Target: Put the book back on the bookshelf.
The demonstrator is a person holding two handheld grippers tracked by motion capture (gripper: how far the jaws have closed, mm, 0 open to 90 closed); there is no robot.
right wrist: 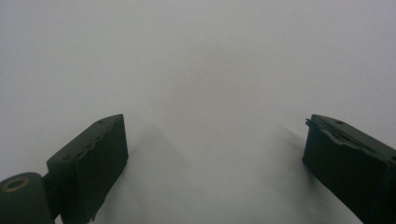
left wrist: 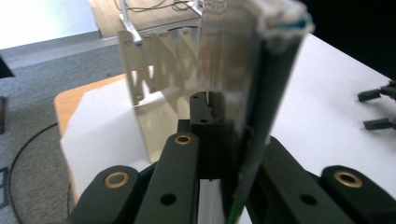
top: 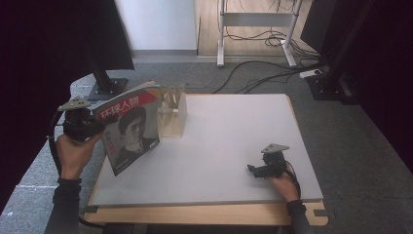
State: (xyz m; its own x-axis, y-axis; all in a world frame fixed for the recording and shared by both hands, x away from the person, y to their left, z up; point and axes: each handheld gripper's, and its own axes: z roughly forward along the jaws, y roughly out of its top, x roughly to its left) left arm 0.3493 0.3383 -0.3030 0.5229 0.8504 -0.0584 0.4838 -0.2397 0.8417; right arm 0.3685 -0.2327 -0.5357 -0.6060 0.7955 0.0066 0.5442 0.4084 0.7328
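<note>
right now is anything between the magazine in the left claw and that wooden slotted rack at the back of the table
Nothing visible stands between them. The left claw is shut on the magazine, held upright at the table's left edge, and the wooden rack stands just beyond its far edge. The right claw rests open, far off near the front right.

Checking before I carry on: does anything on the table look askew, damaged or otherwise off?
Nothing looks damaged or spilled. The magazine is off the table, tilted, clamped at its edge in the left gripper, just beside the wooden rack. The right gripper rests open on the bare tabletop, holding nothing.
</note>
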